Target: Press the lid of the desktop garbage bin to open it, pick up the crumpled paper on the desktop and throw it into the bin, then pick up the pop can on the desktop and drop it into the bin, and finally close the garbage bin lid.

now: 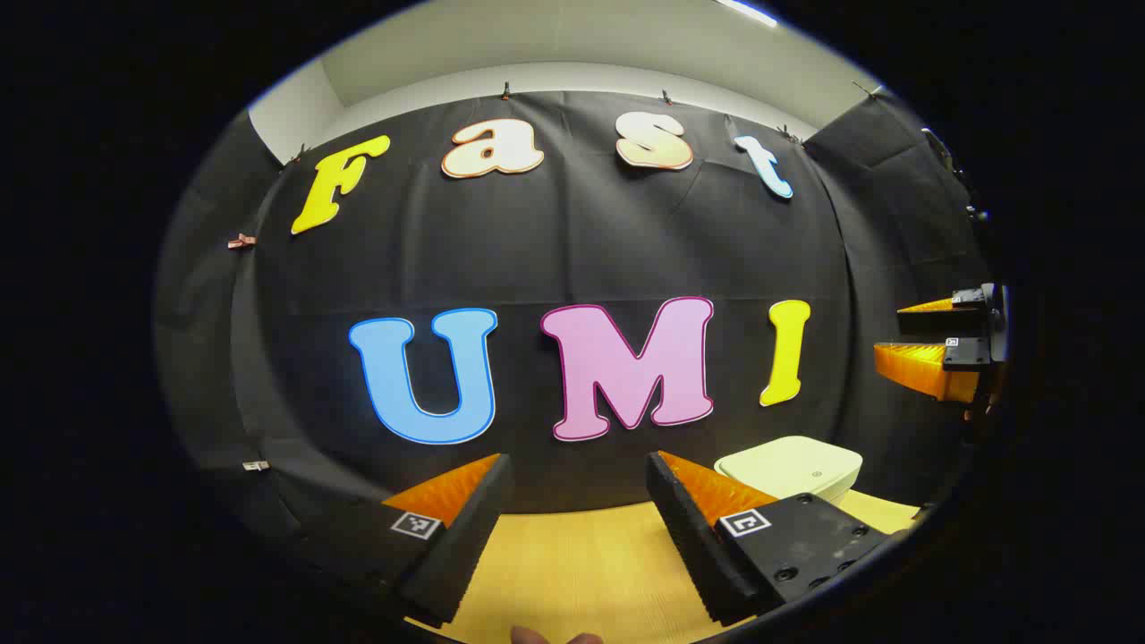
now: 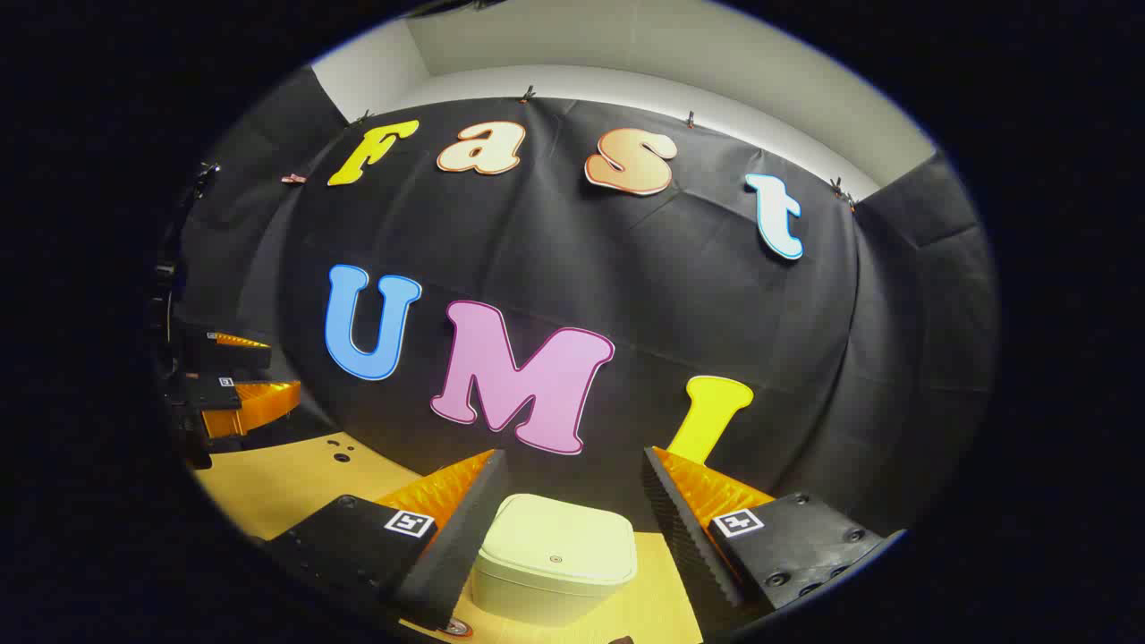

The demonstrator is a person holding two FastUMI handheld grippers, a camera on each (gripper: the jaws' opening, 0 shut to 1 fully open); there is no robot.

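- While the bin [image 2: 555,559] sits shut between my right gripper [image 2: 572,496] fingers in the right gripper view, its lid flat and unpressed, I judge the opening press as the step in hand; nothing of the task looks done.
- Right gripper: fingers spread wide, nothing between them, hanging above and short of the bin.
- Left gripper [image 1: 577,496]: also spread and empty, over bare table [image 1: 572,572]; from there the bin [image 1: 792,467] lies ahead to its right, near the back wall.
- Risk one: pressing off-centre or on the lid's edge. I reckon the light bin could tip or skid toward the wall instead of latching open. A small mark on the lid [image 2: 555,559] seems the sensible target.
- Risk two: coming down with spread fingers straddling the bin, so neither tip meets the lid.
- Risk three: I cannot see the paper or can clearly; something small shows at the bottom edge of the right gripper view, too cropped to name. Moving blind could knock it.
- Room: the bin stands close to the cloth wall, so little space behind it; a lid swinging up may brush the cloth.
- The other gripper [image 1: 939,344] hangs well to the side, apart from mine, leaving the table between them open.
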